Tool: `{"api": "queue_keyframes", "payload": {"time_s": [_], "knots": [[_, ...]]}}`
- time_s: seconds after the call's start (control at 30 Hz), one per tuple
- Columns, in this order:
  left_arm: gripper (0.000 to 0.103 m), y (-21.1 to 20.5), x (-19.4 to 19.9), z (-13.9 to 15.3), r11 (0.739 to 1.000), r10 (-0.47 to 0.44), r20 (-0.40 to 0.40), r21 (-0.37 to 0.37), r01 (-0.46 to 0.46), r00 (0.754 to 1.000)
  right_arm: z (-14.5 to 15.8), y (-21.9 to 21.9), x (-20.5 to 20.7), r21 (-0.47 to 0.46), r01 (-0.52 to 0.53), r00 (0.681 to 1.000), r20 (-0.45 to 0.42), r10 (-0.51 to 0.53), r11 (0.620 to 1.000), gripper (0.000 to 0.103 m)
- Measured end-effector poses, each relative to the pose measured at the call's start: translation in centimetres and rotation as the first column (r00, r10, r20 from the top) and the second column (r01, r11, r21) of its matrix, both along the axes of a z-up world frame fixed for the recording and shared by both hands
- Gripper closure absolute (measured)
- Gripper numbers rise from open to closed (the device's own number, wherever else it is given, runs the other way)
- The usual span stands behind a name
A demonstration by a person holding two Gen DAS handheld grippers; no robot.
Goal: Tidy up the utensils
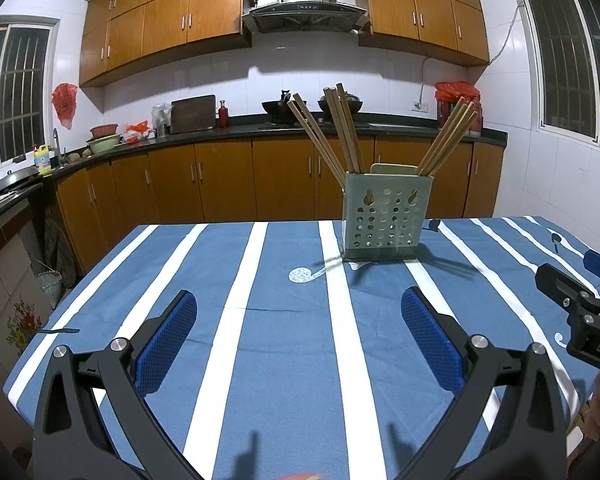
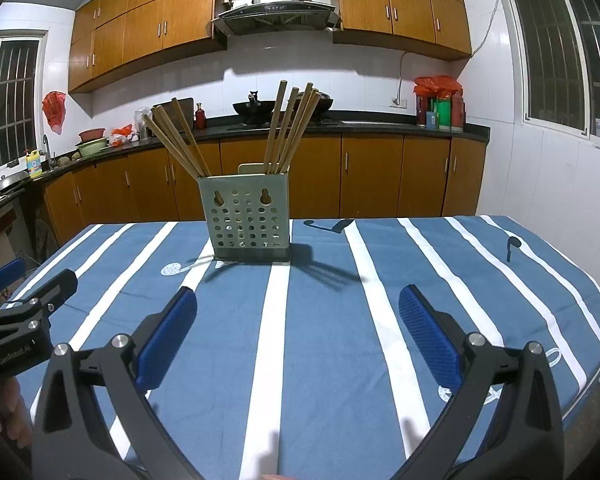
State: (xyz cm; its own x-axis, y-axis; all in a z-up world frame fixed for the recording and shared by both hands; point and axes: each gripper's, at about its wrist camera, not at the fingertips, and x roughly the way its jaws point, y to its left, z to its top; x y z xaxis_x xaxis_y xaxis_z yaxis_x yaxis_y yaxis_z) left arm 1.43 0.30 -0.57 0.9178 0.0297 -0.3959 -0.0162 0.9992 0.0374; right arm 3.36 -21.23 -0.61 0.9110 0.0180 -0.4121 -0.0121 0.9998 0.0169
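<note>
Both tongs, left gripper [image 1: 299,334] and right gripper [image 2: 298,334], stand wide and empty, since the chopsticks [image 2: 288,128] already sit in the holder [image 2: 247,216].

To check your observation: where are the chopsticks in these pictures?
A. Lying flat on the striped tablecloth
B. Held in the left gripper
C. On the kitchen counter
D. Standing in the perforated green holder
D: the chopsticks stand leaning in the green holder on the tablecloth; both grippers are open, holding nothing.

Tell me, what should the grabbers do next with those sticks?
Probably move the right gripper forward toward the chopsticks splayed in the green holder. Both it and the left gripper are open, holding nothing, well short of the holder on the striped tablecloth.
</note>
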Motion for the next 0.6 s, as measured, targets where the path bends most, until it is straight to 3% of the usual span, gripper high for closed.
{"api": "queue_keyframes", "payload": {"time_s": [0.6], "knots": [[0.002, 0.1, 0.03, 0.01, 1.0, -0.001, -0.002, -0.001, 0.001, 1.0, 0.07, -0.02, 0.03, 0.001, 0.0, 1.0, -0.001, 0.0, 1.0, 0.004]]}}
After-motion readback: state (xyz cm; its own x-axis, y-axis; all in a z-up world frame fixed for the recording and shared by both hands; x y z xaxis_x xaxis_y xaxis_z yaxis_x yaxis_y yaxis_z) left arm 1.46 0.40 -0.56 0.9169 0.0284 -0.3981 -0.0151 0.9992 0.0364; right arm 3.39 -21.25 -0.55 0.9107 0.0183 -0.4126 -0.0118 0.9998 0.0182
